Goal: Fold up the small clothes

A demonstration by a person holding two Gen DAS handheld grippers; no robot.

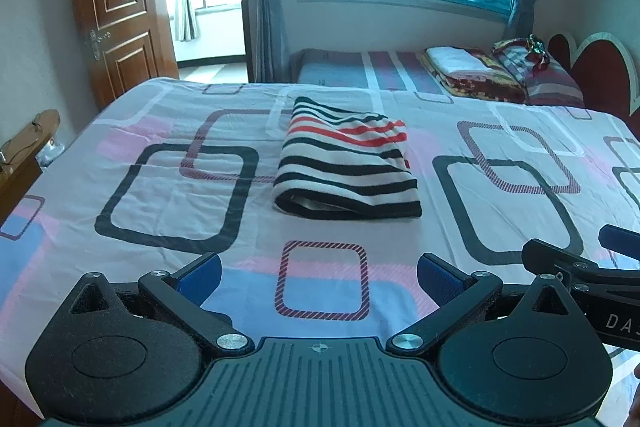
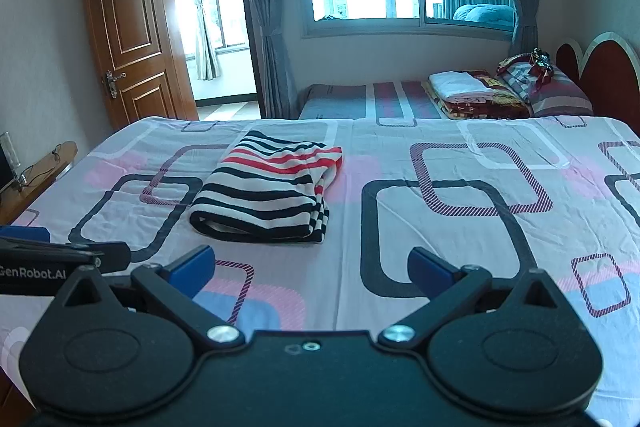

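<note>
A small striped garment [image 1: 346, 163], white with black and red stripes, lies folded into a compact rectangle on the bed sheet [image 1: 160, 195]. It also shows in the right wrist view [image 2: 268, 191]. My left gripper [image 1: 319, 277] is open and empty, held above the sheet in front of the garment. My right gripper [image 2: 311, 269] is open and empty, in front of the garment and to its right. The right gripper's fingers show at the right edge of the left wrist view [image 1: 560, 259]. The left gripper's fingers show at the left edge of the right wrist view [image 2: 108, 255].
The bed sheet [image 2: 460, 227] has a pattern of rounded squares. A second bed [image 2: 360, 99] with folded blankets [image 2: 464, 89] and pillows stands behind. A wooden door [image 2: 132, 39] is at the back left, a wooden side table [image 2: 36, 179] at the left.
</note>
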